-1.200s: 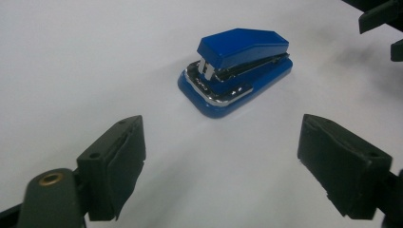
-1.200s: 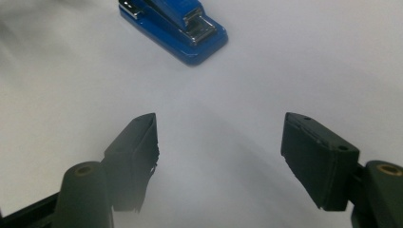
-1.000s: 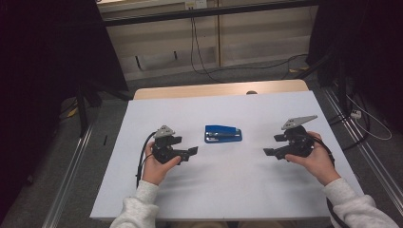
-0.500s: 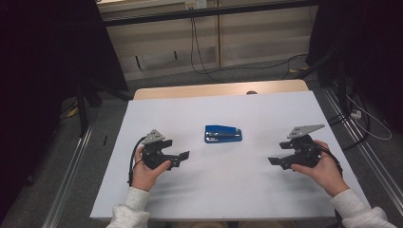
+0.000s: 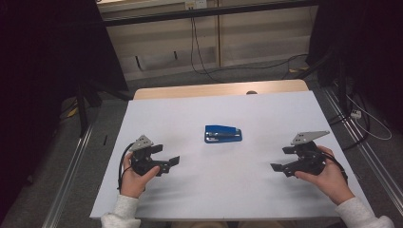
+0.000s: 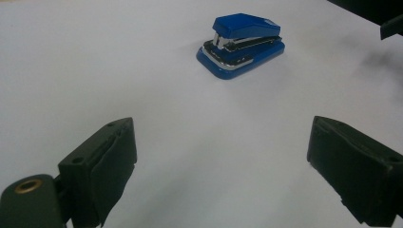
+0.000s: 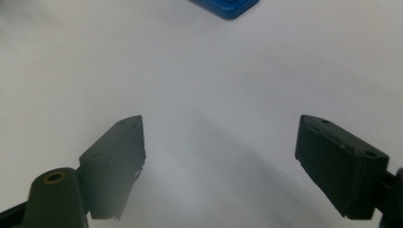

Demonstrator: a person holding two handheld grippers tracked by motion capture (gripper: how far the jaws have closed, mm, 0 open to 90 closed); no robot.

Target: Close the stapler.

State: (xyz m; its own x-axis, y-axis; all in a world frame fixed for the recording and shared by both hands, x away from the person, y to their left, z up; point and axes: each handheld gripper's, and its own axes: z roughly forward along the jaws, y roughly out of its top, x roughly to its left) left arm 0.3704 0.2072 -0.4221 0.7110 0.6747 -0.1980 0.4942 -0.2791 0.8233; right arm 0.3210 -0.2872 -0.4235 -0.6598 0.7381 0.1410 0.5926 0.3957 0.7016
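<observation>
You are holding the left gripper and the right gripper low over the smooth white bench, both with jaws spread wide and empty. The glossy blue stapler, wedge-shaped with metal trim, is lying between them, apart from both.

Small blue metal-and-plastic stapler cut off by top edge in right gripper view, only near corner seen. Black two-jaw right gripper clipped at left gripper view's right edge.
</observation>
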